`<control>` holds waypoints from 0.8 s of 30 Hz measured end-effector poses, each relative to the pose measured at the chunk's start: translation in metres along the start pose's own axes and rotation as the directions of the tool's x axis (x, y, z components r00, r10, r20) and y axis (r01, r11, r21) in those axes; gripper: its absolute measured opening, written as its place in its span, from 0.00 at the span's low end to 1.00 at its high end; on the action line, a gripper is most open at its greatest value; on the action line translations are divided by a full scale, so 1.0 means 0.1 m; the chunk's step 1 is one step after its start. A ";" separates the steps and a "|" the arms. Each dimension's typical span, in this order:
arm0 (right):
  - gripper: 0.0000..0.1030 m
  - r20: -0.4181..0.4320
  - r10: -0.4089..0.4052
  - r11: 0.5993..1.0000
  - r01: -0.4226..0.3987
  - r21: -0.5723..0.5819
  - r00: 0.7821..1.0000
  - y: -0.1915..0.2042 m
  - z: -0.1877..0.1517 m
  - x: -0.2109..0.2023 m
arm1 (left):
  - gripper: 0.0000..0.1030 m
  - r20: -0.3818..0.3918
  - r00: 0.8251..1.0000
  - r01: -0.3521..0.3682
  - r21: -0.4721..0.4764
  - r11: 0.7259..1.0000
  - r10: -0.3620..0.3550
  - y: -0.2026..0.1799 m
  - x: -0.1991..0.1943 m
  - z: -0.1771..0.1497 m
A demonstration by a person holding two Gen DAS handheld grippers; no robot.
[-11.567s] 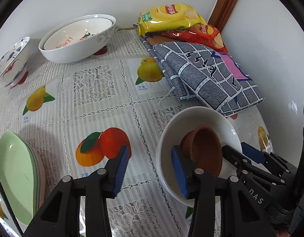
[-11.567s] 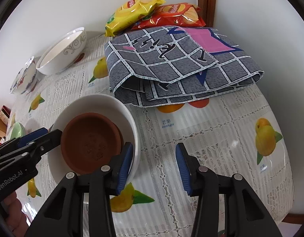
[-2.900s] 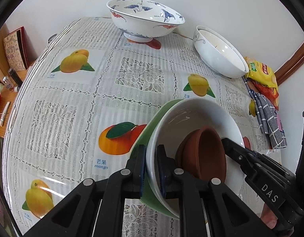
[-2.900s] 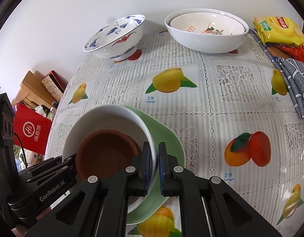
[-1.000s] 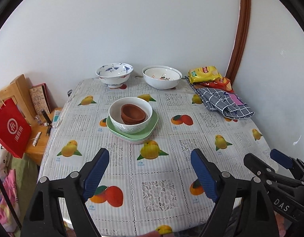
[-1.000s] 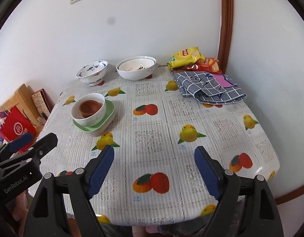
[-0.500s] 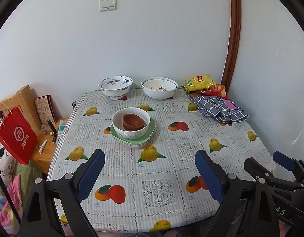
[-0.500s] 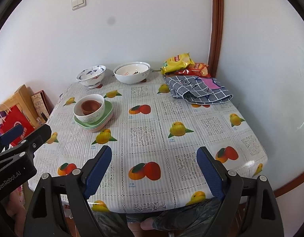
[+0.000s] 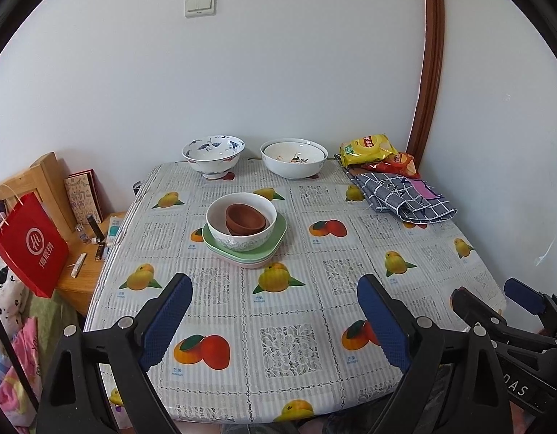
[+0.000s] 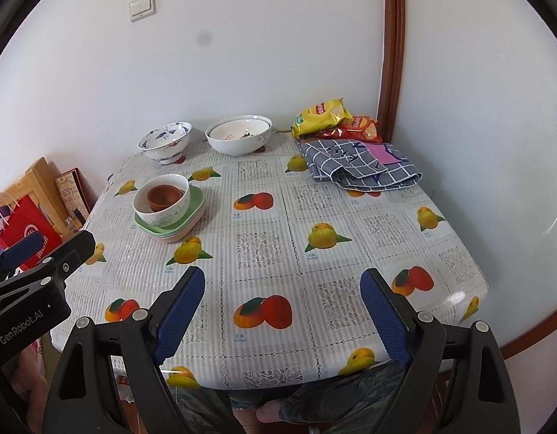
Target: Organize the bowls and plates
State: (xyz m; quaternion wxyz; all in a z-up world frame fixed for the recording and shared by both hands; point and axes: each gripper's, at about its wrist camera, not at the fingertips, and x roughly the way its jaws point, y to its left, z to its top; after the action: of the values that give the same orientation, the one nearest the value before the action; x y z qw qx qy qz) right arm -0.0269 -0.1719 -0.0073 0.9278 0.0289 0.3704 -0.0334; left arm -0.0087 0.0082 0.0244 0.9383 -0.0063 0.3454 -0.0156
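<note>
Looking along the left gripper [image 9: 275, 322]: its blue-padded jaws had just been opening and stood wide apart with nothing between them, held over the near edge of the table [image 9: 441, 264] with its fruit-print cloth. Well beyond, a small brown clay bowl [image 9: 245, 219] sat inside a white patterned bowl [image 9: 241, 235], itself on a stack of green and pink square plates [image 9: 269, 251]. At the far edge stood a blue-and-white footed bowl [image 9: 213, 155] and, beside it, a wide white bowl [image 9: 294, 159] with another nested in it. A grey checked cloth [image 9: 405, 199] and yellow and red snack bags [image 9: 376, 150] lay in the far right corner. A red paper bag [image 9: 30, 242] hung left of the table.

From the right wrist: right gripper [image 10: 282, 313] likewise gaped empty above the near edge. The clay bowl [image 10: 164, 197], white bowl [image 10: 162, 209] and plates [image 10: 193, 213] sat stacked at left, apart from both tools.
</note>
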 end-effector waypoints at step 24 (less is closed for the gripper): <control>0.85 0.015 0.004 1.000 -0.004 0.005 1.000 0.00 -0.02 -0.04 | 0.90 -0.008 1.000 0.010 -0.008 1.000 -0.010 0.02 0.01 -0.03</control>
State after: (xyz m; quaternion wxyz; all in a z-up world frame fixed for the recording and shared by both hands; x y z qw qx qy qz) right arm -0.0316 -0.1716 -0.0061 0.9305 0.0317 0.3634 -0.0328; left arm -0.0095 0.0105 0.0212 0.9368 -0.0117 0.3490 -0.0192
